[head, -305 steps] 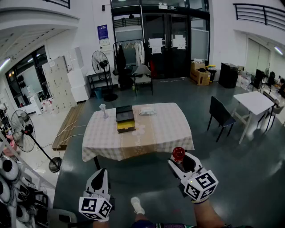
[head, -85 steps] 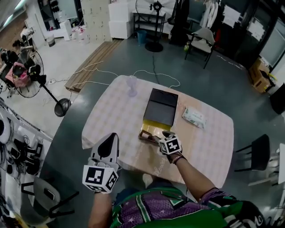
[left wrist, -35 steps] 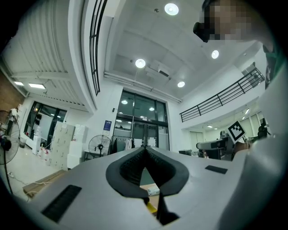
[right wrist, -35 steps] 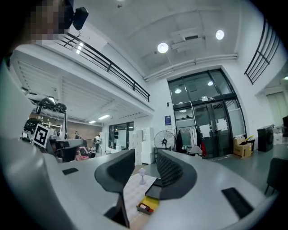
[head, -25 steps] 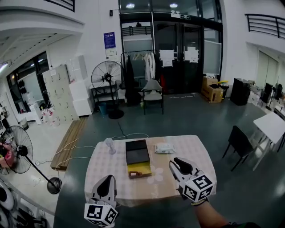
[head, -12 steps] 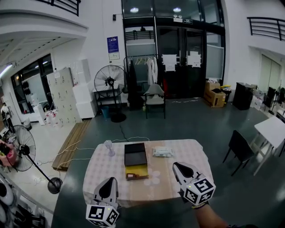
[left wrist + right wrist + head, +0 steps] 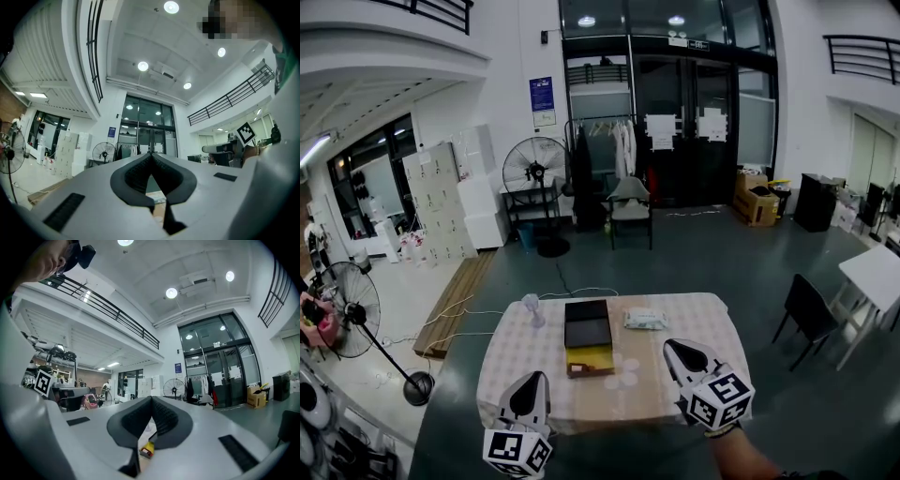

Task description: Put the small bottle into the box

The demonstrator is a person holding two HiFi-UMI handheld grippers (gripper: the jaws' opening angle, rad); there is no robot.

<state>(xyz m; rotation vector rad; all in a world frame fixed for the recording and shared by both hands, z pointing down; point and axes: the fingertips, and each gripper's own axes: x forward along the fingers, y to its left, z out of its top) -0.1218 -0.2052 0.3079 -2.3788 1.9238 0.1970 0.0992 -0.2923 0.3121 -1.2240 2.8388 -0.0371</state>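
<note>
The box (image 7: 589, 343) lies on the checked table (image 7: 675, 389), its black lid (image 7: 588, 324) folded back and its yellow tray (image 7: 592, 357) open. A small red-brown thing (image 7: 590, 371) lies at the tray's near end; the bottle is too small to make out for sure. My right gripper (image 7: 675, 349) is shut and empty, held above the table's near right part, apart from the box. My left gripper (image 7: 532, 381) is shut and empty at the near left edge. In the right gripper view the shut gripper (image 7: 152, 398) points over the yellow tray (image 7: 149, 447). The left gripper (image 7: 151, 154) is shut in its own view too.
A pale wipes packet (image 7: 646, 320) lies right of the box and a clear glass (image 7: 531, 307) stands at the table's far left. A dark chair (image 7: 806, 314) and a white table (image 7: 874, 270) stand to the right, a standing fan (image 7: 344, 314) to the left.
The right gripper's jaws stood apart a second ago and are now shut with nothing in them. Both grippers stay low at the table's near edge; the view has shifted slightly.
</note>
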